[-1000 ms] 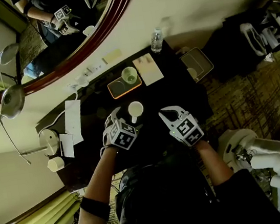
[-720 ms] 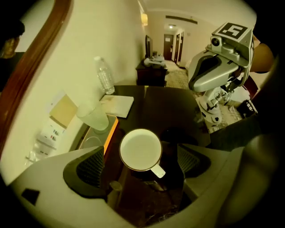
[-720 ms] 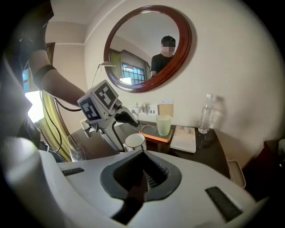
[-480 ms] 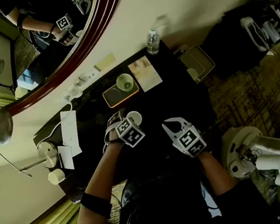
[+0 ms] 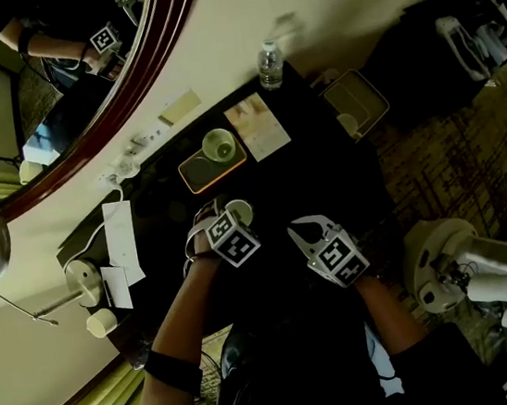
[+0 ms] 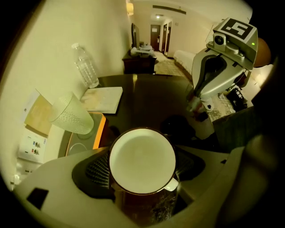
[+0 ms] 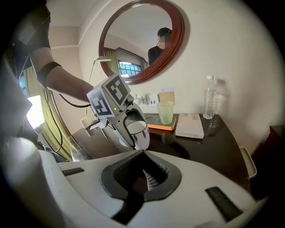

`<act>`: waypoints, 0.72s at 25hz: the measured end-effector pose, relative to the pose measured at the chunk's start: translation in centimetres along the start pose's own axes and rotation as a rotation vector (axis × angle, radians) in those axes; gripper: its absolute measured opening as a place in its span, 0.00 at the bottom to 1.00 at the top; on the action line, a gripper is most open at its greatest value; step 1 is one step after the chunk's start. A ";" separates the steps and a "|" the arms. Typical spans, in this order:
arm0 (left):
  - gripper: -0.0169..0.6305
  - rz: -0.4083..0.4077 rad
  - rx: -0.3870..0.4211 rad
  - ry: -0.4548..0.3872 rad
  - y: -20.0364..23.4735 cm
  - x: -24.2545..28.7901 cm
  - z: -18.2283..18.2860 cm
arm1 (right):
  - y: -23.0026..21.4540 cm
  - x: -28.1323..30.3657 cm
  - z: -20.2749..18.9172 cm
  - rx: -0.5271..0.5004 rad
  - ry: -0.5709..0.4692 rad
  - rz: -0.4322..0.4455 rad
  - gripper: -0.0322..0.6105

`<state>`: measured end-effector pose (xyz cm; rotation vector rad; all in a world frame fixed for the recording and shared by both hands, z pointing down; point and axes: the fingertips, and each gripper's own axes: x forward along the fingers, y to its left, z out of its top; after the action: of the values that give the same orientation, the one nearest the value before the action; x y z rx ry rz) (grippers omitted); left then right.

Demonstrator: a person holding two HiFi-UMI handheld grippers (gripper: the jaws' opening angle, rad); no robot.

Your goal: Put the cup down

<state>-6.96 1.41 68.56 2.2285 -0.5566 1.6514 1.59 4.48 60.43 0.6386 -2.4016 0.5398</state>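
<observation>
Dark table (image 5: 324,173) with tray (image 5: 195,173), bottle (image 5: 269,62)

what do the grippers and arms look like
The left hand-held gripper and right hand-held gripper are pale plastic shells with dark ribbed pads and black-and-white marker cubes. A dark band wraps the left forearm; sleeves are dark.

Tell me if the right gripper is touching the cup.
Apart. The head view shows dark table between the right gripper and the cup.
</observation>
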 end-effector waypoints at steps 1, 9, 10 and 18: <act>0.65 0.000 0.000 -0.003 0.0 0.0 0.0 | 0.1 0.1 0.0 -0.001 0.000 0.004 0.06; 0.65 0.023 -0.044 -0.014 2.6 -1.7 -0.9 | 1.4 1.6 2.3 -0.038 -0.023 0.049 0.06; 0.65 0.033 -0.049 -0.016 3.3 -2.1 -1.0 | 1.5 2.0 2.8 -0.047 -0.027 0.056 0.06; 0.65 0.102 -0.042 0.002 9.1 -4.8 -1.9 | 4.1 4.6 6.8 -0.135 -0.058 0.147 0.06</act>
<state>-14.16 -5.07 64.64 2.2016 -0.7082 1.6743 -6.89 2.95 57.35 0.4271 -2.5285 0.4199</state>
